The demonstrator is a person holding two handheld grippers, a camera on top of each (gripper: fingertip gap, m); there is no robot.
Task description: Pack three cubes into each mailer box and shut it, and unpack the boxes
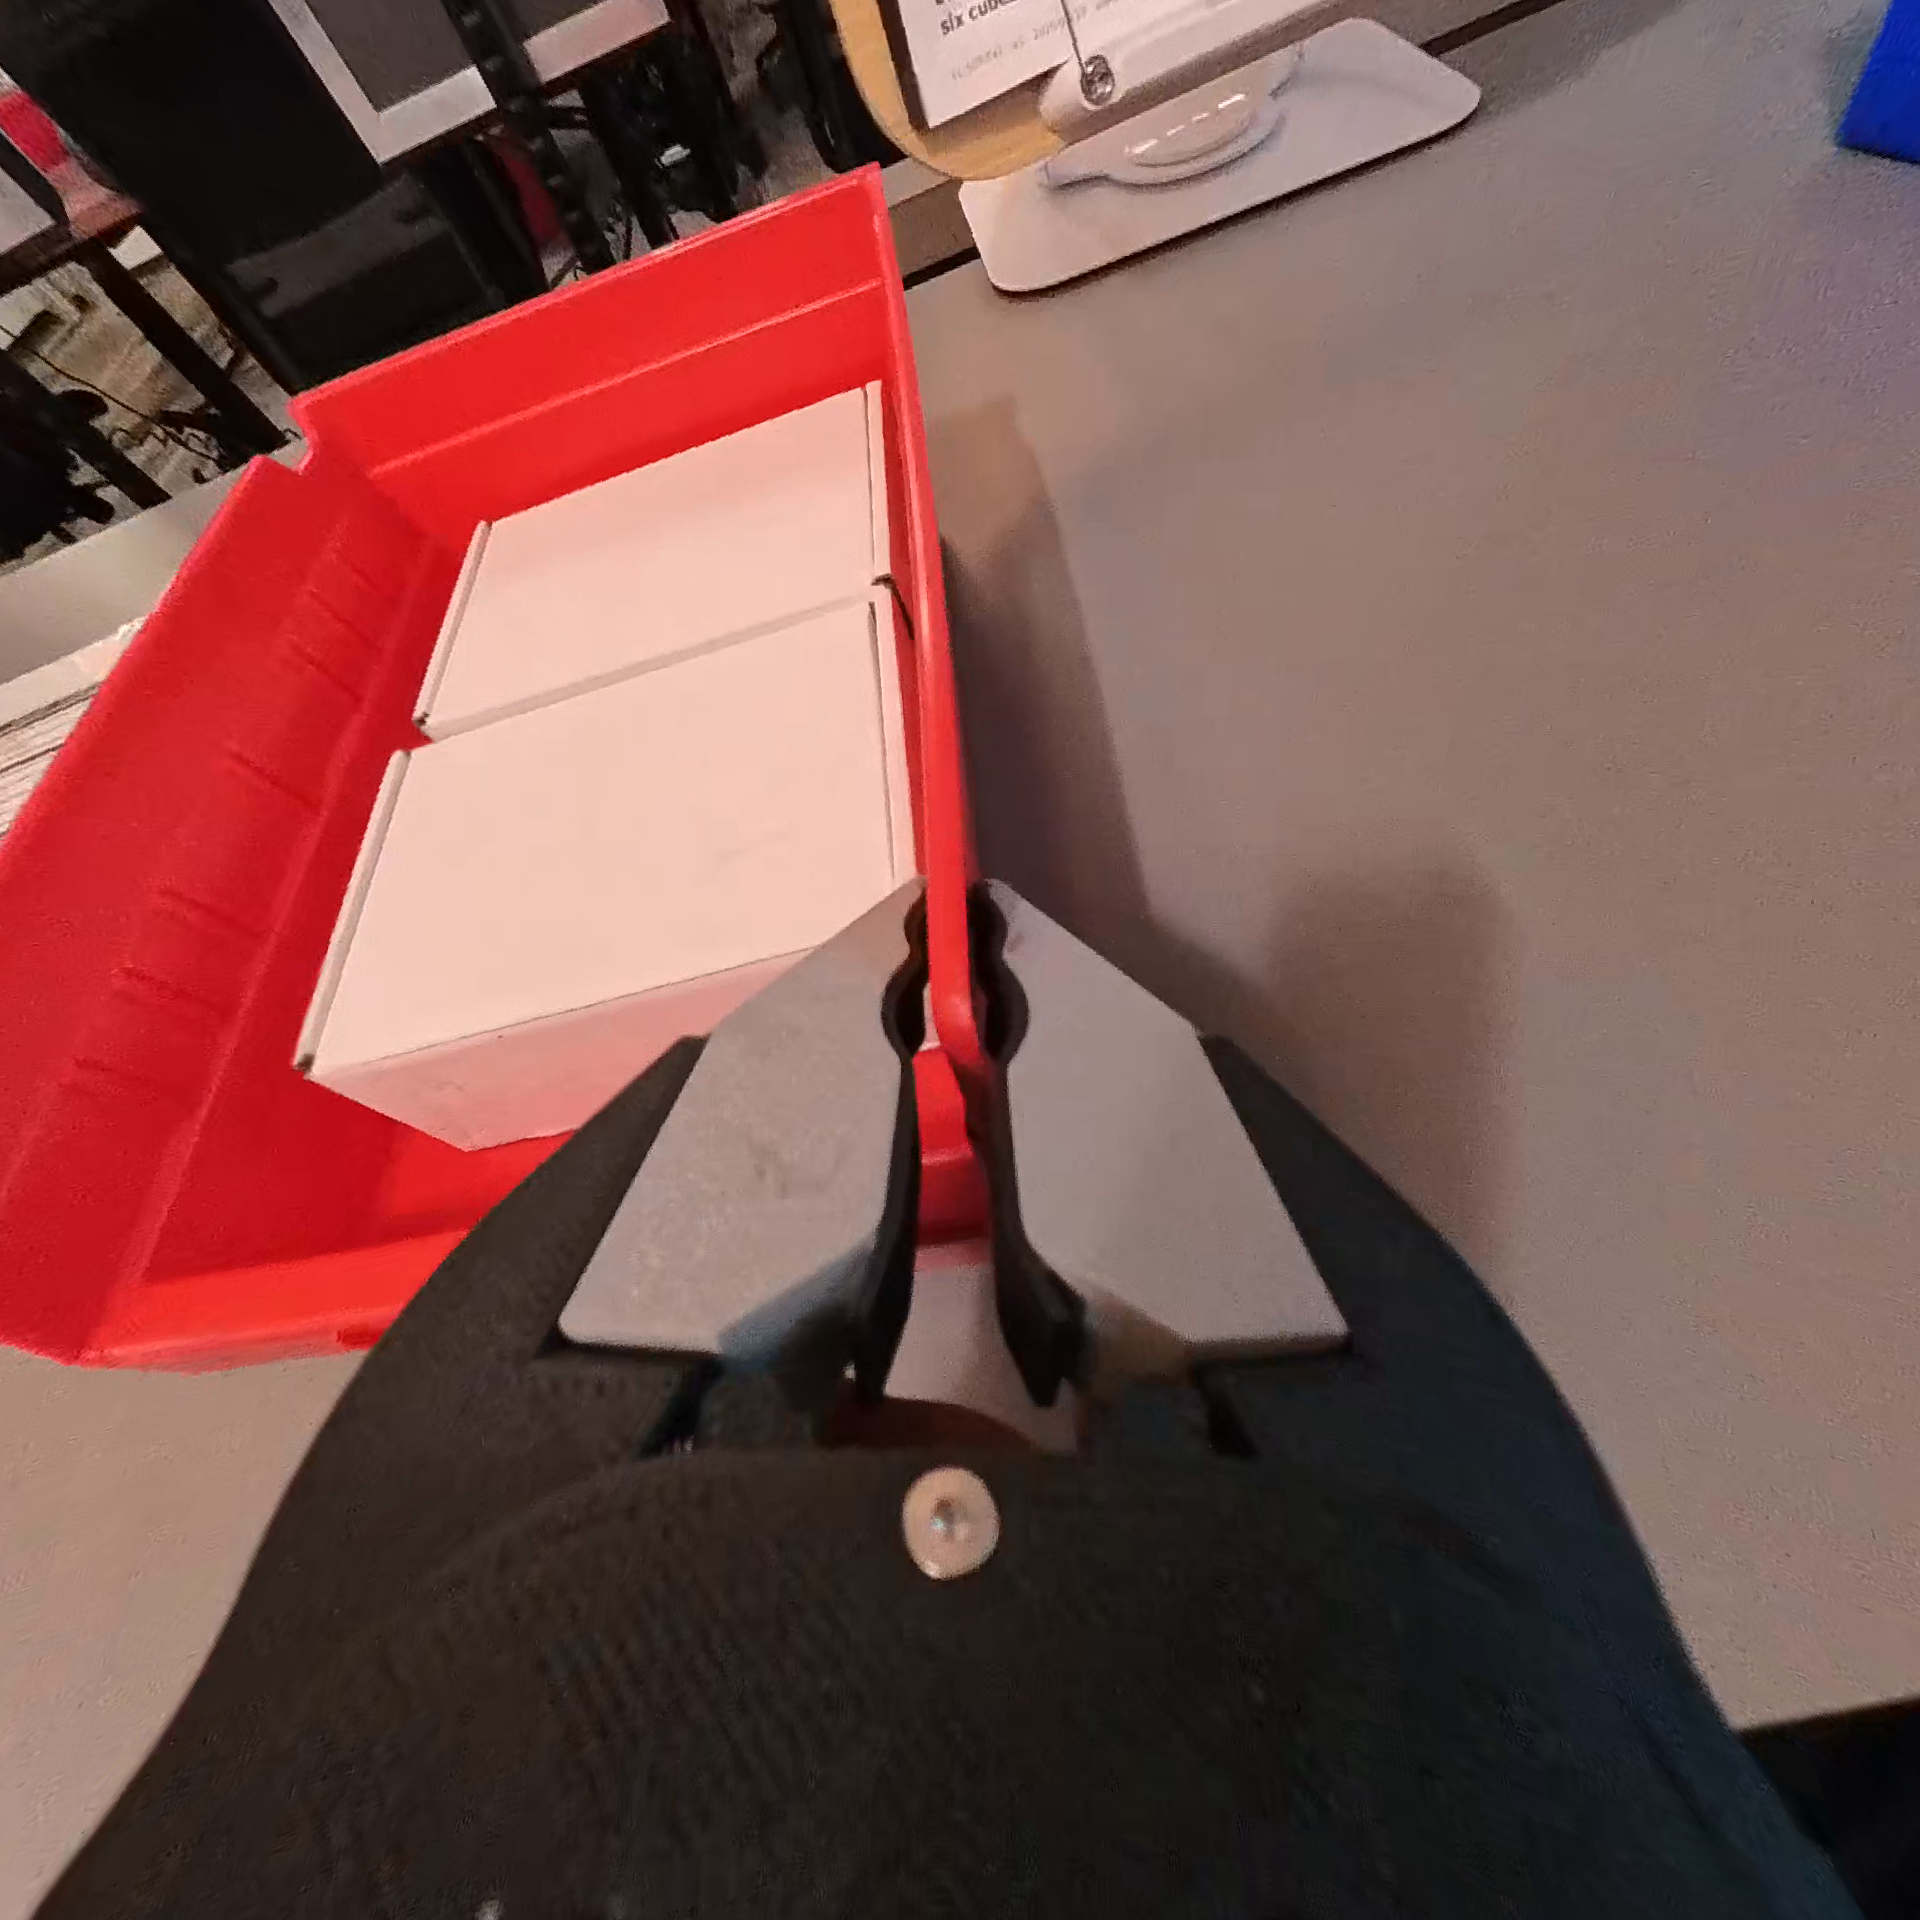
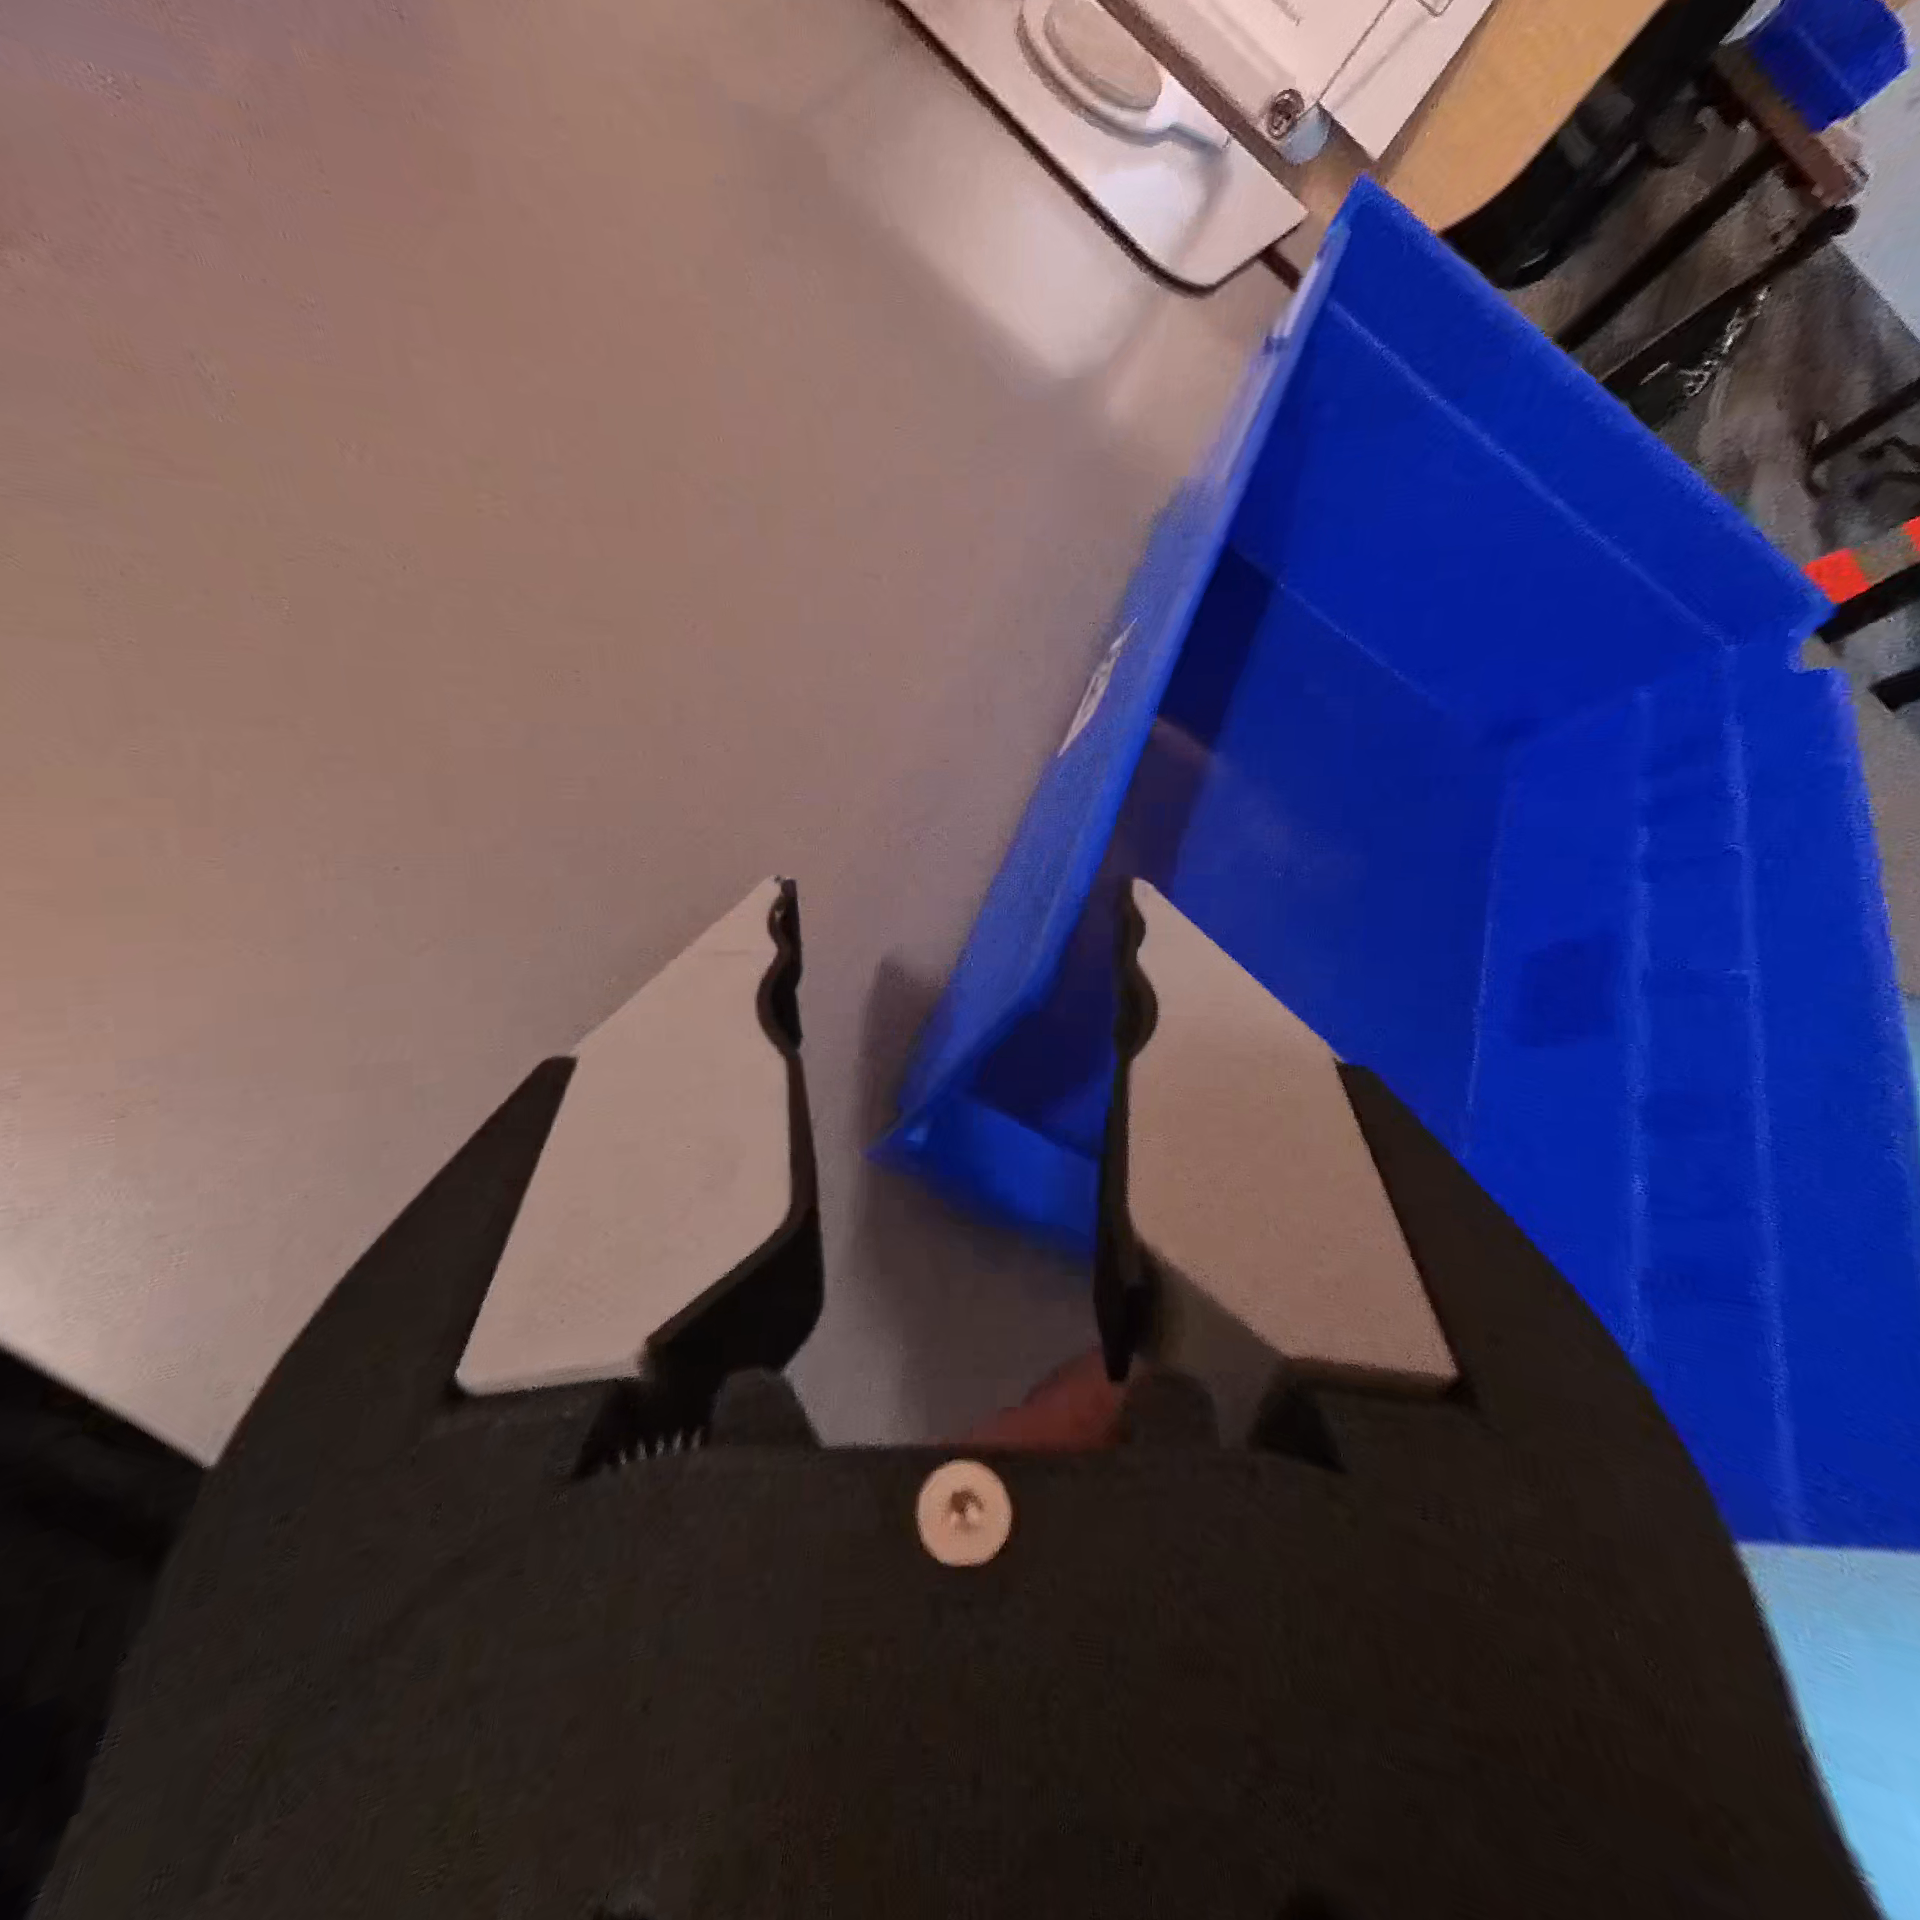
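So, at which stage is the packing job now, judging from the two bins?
Done, apparently: two white mailer boxes lie shut in the red bin; whether they hold cubes is hidden. In hand: the left gripper is shut on the red bin's right wall; the right gripper is open around the blue bin wall. No cubes are visible, so what remains is unclear, likely moving bins or unpacking.

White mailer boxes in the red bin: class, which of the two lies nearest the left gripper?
The near white cardboard mailer box, right by the left gripper; the other lies behind it.
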